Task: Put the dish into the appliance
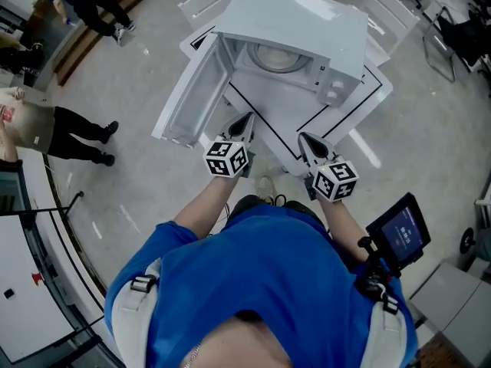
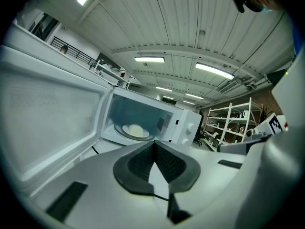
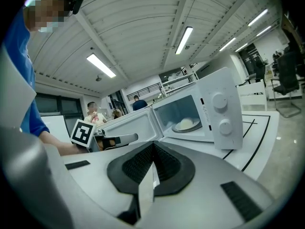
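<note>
The white microwave (image 1: 307,21) stands on a white table (image 1: 368,90) with its door (image 1: 192,98) swung wide to the left. Inside it, on the turntable, rests a pale dish (image 1: 272,56), also seen in the left gripper view (image 2: 136,130) and the right gripper view (image 3: 187,124). My left gripper (image 1: 244,121) hangs near the table's front edge, short of the door, shut with nothing in it (image 2: 153,144). My right gripper (image 1: 307,140) is beside it, level with it, also shut and holding nothing (image 3: 153,144). Neither gripper touches the microwave.
Black lines mark the table top. White chairs (image 1: 207,2) stand behind the table. Two people (image 1: 46,129) are at the far left. A small screen (image 1: 403,232) on a stand is at my right. Shelving (image 2: 228,123) stands beyond the microwave.
</note>
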A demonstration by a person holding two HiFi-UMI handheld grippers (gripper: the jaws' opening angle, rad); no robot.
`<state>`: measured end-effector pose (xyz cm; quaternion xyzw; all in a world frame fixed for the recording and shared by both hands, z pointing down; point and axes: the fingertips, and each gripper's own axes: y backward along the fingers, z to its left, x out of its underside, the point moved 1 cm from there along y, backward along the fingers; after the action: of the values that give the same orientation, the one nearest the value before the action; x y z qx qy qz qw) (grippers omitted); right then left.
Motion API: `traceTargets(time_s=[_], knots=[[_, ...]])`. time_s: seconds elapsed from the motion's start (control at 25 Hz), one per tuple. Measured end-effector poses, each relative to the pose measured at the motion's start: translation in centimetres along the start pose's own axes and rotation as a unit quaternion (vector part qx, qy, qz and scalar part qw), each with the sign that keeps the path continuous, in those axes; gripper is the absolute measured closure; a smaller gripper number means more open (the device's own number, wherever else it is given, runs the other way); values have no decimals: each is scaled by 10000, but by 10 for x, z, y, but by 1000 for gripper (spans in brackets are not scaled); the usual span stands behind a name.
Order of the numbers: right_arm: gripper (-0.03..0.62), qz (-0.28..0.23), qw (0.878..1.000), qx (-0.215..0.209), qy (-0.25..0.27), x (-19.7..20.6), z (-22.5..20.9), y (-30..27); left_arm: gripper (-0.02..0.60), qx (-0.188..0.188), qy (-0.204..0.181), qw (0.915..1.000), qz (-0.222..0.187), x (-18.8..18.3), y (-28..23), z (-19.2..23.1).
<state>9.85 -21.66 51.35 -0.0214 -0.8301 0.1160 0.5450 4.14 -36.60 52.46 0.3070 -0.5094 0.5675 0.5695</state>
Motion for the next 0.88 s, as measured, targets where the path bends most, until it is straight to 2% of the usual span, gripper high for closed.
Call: traceTargets(time_s=[0.44,0.68,0.88], knots=[[593,-18,9997,-231,9,12,5,4,574,-168,-139,9996,-174,4,16,-5],[592,45,9989,-466,20,22,14,8,574,-527,-117,9981,-288,9,43,0],[594,127,9973,-717,8,33,36,16,574,-970,-85,9946,-345,15,88,8]])
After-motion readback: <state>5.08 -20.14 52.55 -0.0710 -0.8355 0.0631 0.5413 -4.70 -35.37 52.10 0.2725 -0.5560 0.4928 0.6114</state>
